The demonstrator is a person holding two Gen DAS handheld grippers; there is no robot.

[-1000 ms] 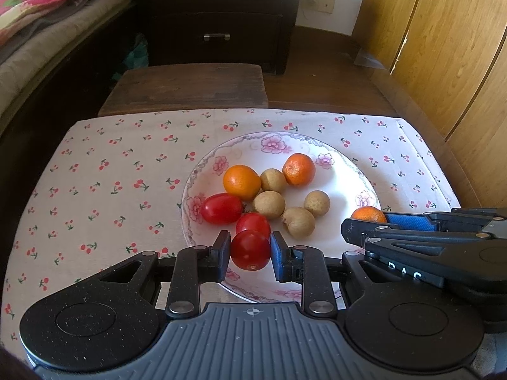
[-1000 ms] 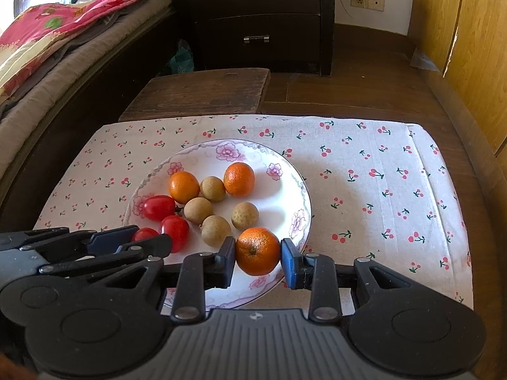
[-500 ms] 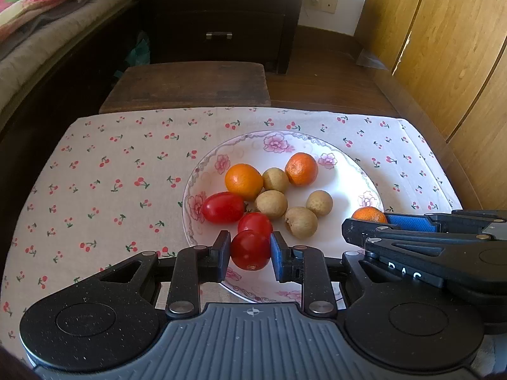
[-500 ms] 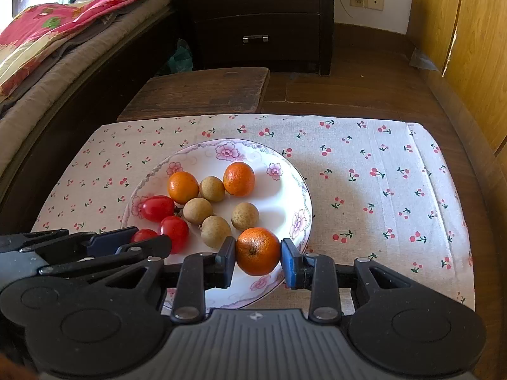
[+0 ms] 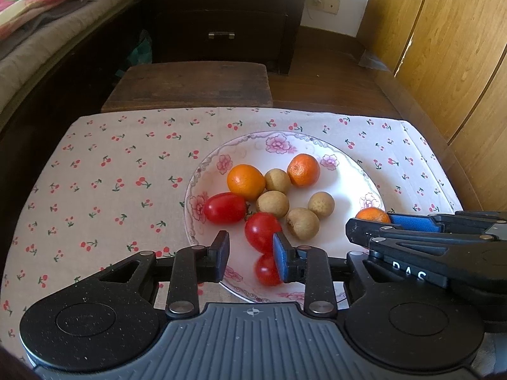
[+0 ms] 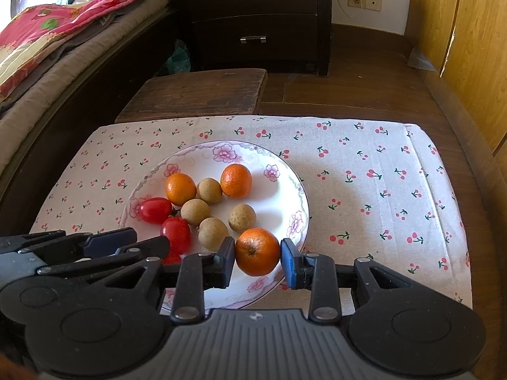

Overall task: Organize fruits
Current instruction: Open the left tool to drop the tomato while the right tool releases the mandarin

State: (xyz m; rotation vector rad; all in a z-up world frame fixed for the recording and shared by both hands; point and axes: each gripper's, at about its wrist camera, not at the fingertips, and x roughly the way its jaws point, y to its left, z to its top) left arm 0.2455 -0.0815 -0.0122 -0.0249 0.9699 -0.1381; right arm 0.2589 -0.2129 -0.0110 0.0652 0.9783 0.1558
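The left gripper (image 5: 250,253) has just been opening its jaws; a small tomato (image 5: 267,269) lies free between them on the plate (image 5: 345,186), beside the right pad. The right gripper (image 6: 257,259) grips an orange (image 6: 257,251) over the plate's near edge, above the tablecloth (image 6: 380,190).

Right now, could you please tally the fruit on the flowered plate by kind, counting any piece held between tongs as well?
Small red oval tomatoes: 3, one lying loose between the left tongs
Round orange mandarins: 3, one gripped in the right tongs
Small round tan longans: 4
Total: 10
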